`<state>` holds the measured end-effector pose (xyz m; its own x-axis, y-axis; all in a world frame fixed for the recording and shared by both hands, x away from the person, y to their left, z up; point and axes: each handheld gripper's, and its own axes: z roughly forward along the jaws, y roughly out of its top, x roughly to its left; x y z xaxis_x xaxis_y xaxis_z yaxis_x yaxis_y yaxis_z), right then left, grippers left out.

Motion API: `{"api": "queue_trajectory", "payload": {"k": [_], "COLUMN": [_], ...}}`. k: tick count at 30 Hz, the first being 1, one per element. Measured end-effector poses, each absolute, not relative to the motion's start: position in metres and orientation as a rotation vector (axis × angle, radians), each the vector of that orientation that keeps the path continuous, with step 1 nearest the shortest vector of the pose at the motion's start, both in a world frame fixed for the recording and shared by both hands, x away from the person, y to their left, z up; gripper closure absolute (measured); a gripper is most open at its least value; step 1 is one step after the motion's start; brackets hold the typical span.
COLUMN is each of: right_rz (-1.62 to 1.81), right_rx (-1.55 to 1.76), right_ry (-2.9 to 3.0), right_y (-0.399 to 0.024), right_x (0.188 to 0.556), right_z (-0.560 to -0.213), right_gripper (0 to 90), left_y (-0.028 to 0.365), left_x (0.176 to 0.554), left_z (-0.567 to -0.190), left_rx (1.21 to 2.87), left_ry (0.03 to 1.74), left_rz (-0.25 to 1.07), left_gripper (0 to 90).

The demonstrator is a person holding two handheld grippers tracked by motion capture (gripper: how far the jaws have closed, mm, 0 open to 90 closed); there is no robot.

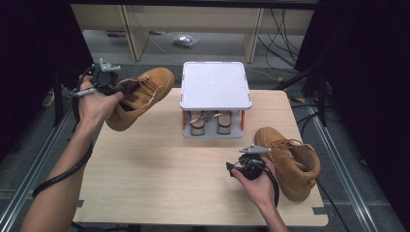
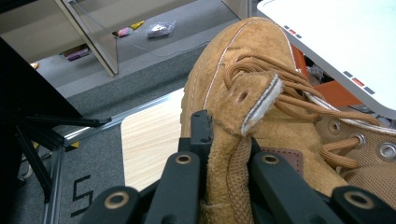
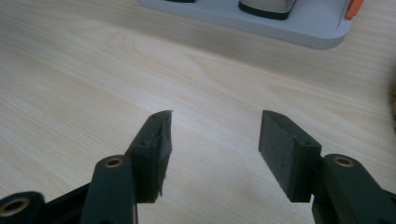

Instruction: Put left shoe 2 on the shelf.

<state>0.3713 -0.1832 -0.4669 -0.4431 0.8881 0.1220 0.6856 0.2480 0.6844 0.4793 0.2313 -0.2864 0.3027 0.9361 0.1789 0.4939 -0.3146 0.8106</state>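
1. The worktop (image 1: 159,179) is a pale wooden board with dark floor around it and shelving legs beyond its far edge.
2. A grey rack (image 1: 215,86) with a flat white lid stands at the far middle of the worktop. Orange posts hold the lid up, and two small shoe-like items sit in the open space under it.
3. One tan suede boot (image 1: 145,94) is held up in the air over the far left corner of the worktop, tilted, its toe pointing toward the rack. In the left gripper view its toe (image 2: 243,51) lies just beside the rack's white lid, and the laces run loose across the front.
4. A second tan boot (image 1: 295,162) lies on the worktop near the right edge, its toe toward the rack and its opening toward the near edge.
5. The left gripper (image 2: 224,154) has its jaws clamped on the lifted boot's tongue, with the suede flap and a strand of lace pinched between them.
6. The right gripper (image 3: 215,140) sits low over the worktop just left of the lying boot, held in the person's hand. Its jaws stand apart with bare wood between them, gripping nothing and pointing toward the base of the rack.
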Motion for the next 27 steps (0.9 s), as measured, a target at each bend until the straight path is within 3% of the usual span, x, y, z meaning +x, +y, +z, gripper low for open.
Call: {"api": "queue_trajectory", "payload": {"k": [27], "right_rz": [0.994], "right_rx": [1.474], "right_ry": [2.234], "right_y": [-0.184], "right_x": [0.371], "right_z": [-0.467], "right_gripper": [44.8], "left_y": [0.213], "left_x": [0.491], "left_z": [-0.268], "left_rx": [1.917], "left_ry": [1.235], "left_rz": [0.901], "left_gripper": [83.8]}}
